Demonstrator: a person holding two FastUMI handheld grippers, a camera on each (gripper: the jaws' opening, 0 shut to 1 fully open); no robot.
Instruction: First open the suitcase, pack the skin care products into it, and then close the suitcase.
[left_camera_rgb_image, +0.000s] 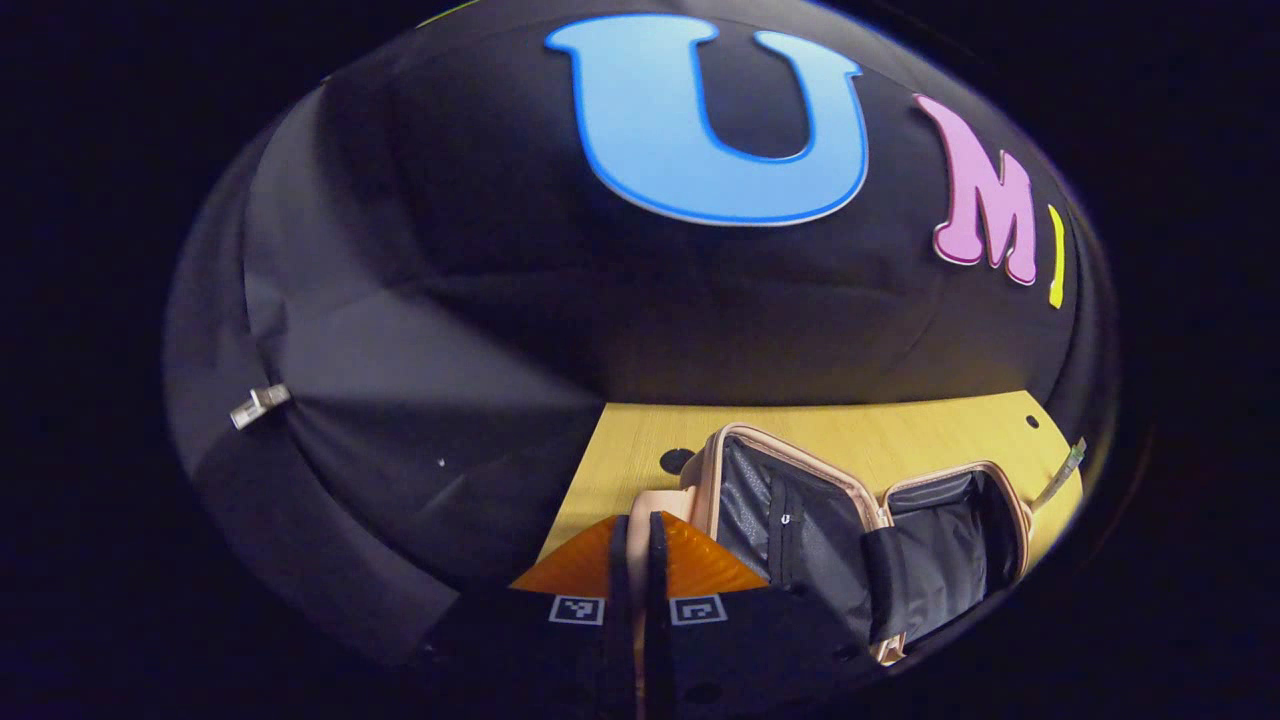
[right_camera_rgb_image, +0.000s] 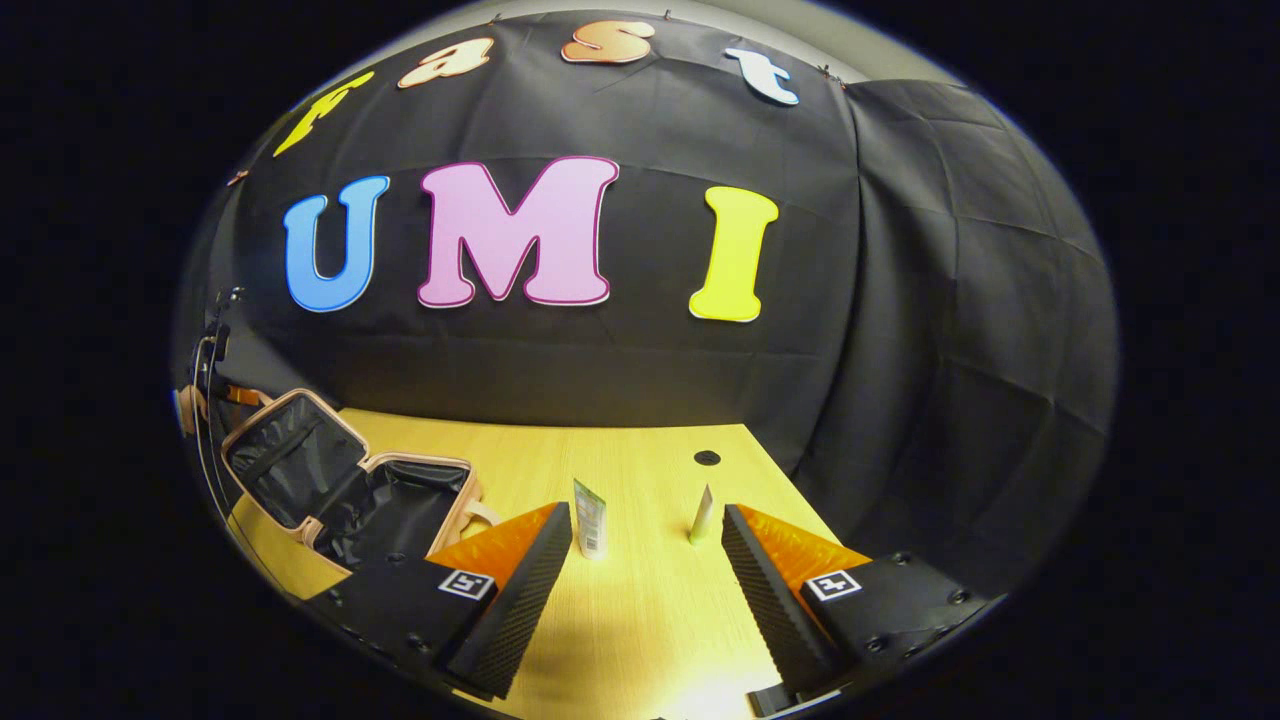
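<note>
The peach suitcase lies open at the table's left end, its dark lined lid tilted up. In the left gripper view the suitcase opens just right of my left gripper, whose fingers are shut on the peach rim of the lid. Two skin care tubes stand upright on the table: a green-and-white tube and a slim pale tube. My right gripper is open, low over the table, with both tubes just beyond its fingertips. One tube shows at the far right.
The yellow wooden table has a cable hole near its back edge and another hole beside the suitcase. Black cloth walls close the back and sides. A metal clip hangs on the cloth at left.
</note>
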